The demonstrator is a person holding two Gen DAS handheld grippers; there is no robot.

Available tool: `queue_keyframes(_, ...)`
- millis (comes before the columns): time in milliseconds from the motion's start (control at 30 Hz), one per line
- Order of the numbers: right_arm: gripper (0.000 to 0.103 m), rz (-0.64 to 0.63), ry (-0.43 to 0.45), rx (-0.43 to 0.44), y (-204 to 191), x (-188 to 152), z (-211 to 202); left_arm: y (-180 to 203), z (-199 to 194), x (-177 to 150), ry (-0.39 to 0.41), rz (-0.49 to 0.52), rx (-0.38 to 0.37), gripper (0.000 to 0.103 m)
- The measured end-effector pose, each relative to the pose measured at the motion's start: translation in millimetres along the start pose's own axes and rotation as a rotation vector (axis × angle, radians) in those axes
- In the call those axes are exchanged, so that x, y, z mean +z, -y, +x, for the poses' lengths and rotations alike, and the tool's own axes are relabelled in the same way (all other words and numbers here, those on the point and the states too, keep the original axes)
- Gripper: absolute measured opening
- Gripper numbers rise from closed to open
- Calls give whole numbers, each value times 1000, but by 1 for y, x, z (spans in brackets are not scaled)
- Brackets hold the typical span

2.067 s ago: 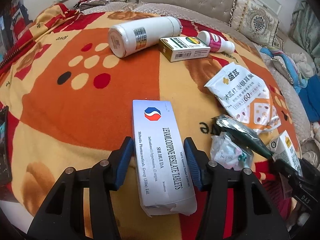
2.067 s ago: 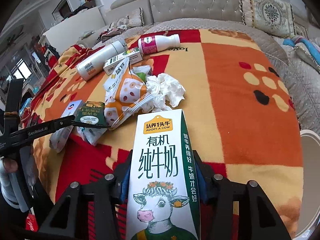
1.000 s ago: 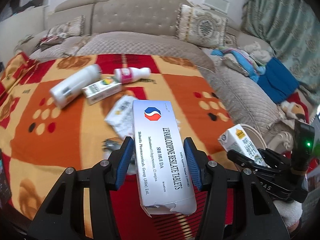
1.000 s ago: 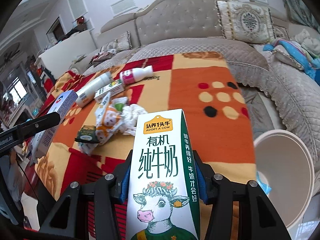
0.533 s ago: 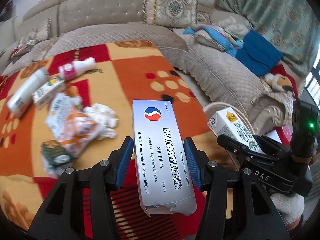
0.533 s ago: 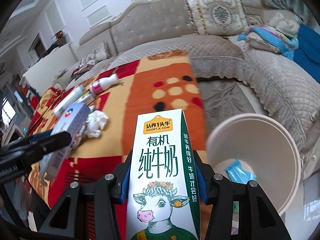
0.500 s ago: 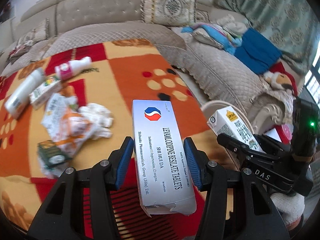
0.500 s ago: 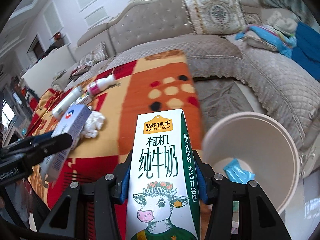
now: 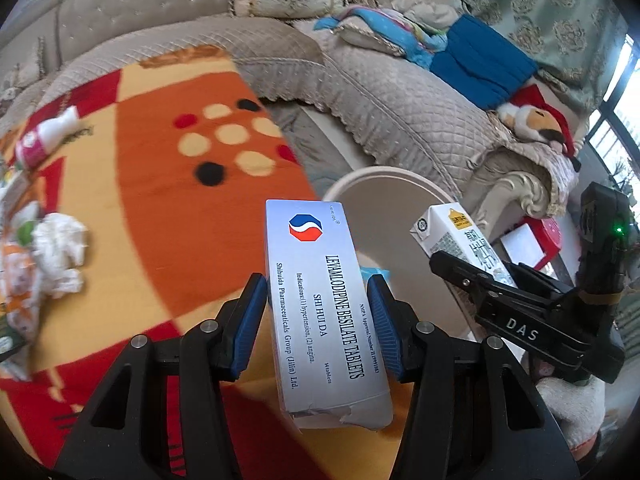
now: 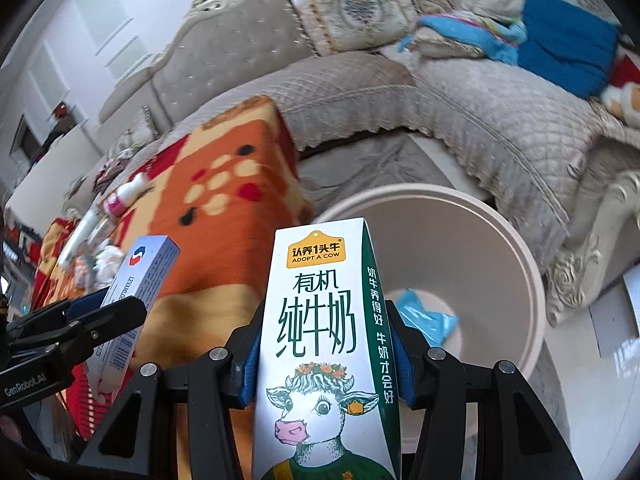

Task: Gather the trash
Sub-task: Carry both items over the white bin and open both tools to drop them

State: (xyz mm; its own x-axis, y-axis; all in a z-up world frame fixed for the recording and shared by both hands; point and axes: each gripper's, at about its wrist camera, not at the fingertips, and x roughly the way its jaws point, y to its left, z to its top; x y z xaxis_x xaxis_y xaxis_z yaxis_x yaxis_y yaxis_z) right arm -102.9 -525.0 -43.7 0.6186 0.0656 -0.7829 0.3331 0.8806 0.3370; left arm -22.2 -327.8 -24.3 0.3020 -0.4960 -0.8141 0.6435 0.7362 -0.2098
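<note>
Item 1: left gripper (image 9: 317, 312), blue pads clenched on sides of a silver tablet box (image 9: 324, 304), held over the edge of the orange-red blanket (image 9: 160, 200), near rim of the beige waste bin (image 9: 384, 176). Box text: "LEVAMLODIPINE BESILATE TABLETS", "SHI HUI DA", "Shihuida Pharmaceuticals Group (Jilin) Ltd.", indications hypertension/angina; red-blue octagon logo. Near end torn open. Item 2: right gripper (image 10: 324, 344), clamped on a milk carton (image 10: 324, 344), carton top in front of bin opening (image 10: 500, 240). Carton text: "ADOPT A COW" w/ Chinese characters, cow drawing. Bin holds a blue wrapper (image 10: 428, 316). Gripper bodies marked "DAS" and "GenRobot.AI". Risks, judged: box not yet clearly above the opening, so early release likely drops it on blanket or floor; the two grippers sit close, could knock each other at the rim; carton, if not empty, may drip. Left on blanket: crumpled tissue (image 9: 60, 248), pink-label bottle (image 9: 44, 136), other litter blurred.
</note>
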Motion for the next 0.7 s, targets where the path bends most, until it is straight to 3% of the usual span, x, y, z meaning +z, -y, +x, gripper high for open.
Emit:
queue_keyframes(333,51,85,-21,-15,31,4,12,29,39,12,-60,0,-72,51)
queue_keyframes(600,51,140,-31,-28,44,3,14,29,48,13,-60,-4,-102,53)
queue_keyframes(700,52,163,-45,-37,48,3,17,27,45,12,-54,-5,-120,63)
